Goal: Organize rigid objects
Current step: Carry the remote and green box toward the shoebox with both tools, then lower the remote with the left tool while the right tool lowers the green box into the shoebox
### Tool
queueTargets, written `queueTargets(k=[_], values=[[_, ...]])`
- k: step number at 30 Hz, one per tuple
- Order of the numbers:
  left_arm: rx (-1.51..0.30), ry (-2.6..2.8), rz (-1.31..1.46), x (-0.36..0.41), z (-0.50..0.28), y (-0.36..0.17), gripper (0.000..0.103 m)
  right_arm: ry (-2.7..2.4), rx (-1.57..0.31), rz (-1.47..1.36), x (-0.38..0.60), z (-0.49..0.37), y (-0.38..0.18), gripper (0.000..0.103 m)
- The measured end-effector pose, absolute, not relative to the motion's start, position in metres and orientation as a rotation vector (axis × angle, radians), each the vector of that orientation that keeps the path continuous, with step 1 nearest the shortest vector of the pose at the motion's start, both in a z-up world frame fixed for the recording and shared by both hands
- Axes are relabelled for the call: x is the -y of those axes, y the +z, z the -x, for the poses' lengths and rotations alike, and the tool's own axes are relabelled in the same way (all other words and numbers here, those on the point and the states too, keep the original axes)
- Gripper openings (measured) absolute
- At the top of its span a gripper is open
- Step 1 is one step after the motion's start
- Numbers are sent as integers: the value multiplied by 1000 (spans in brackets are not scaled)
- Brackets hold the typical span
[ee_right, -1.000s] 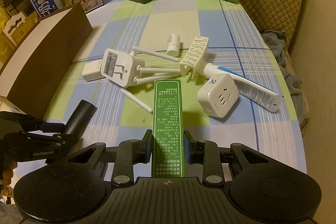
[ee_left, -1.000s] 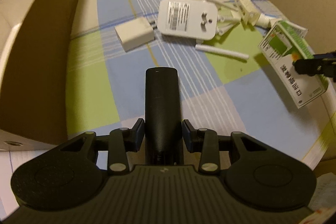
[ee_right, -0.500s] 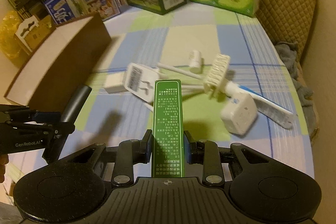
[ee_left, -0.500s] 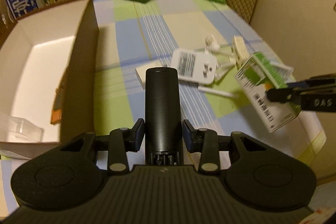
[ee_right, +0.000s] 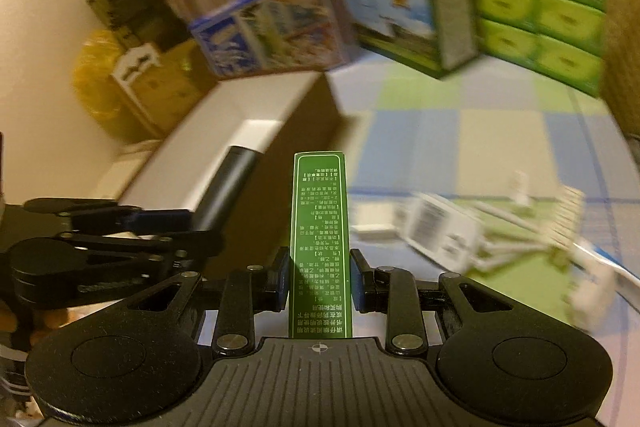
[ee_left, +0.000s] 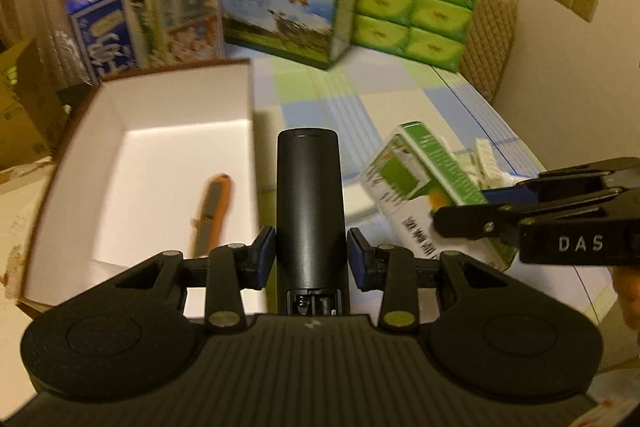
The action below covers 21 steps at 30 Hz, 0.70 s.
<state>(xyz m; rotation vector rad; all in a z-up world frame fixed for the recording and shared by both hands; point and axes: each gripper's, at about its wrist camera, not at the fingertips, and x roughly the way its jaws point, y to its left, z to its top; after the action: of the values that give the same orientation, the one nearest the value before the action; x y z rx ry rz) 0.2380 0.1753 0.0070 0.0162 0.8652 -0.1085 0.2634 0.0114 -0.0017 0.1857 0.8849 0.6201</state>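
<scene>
My left gripper (ee_left: 311,254) is shut on a black cylinder (ee_left: 309,195), held in the air just right of the open white-lined cardboard box (ee_left: 72,163). An orange utility knife (ee_left: 212,213) lies in that box. My right gripper (ee_right: 320,277) is shut on a narrow green carton (ee_right: 321,235); the left wrist view shows this green carton (ee_left: 424,175) at the right, with the right gripper (ee_left: 460,223) clamped on it. In the right wrist view the left gripper (ee_right: 188,223) carries the black cylinder (ee_right: 224,187) beside the box (ee_right: 240,131).
On the checked cloth (ee_right: 460,131) lie a white plug adapter (ee_right: 440,231), a flat white block (ee_right: 374,227), white rods and a toothpaste tube (ee_right: 612,267), all blurred. Printed cartons (ee_left: 280,11) and green tissue packs (ee_left: 416,7) stand along the back. A wall (ee_left: 580,75) rises at the right.
Both grippers have risen and swung left toward the box, carrying the cylinder and the green carton. The box's inside and the orange knife have come into view. The loose white items stay on the cloth.
</scene>
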Motion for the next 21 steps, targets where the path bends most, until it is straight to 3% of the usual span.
queueTargets(k=[10,21], values=[[-838,-12,-18,-261,-255,23,33,689,-866,-192,-118,-300,13,26],[-916,26,-8,-333,-302,-11,33,585,-962,-198,-202,-347,-21,26]])
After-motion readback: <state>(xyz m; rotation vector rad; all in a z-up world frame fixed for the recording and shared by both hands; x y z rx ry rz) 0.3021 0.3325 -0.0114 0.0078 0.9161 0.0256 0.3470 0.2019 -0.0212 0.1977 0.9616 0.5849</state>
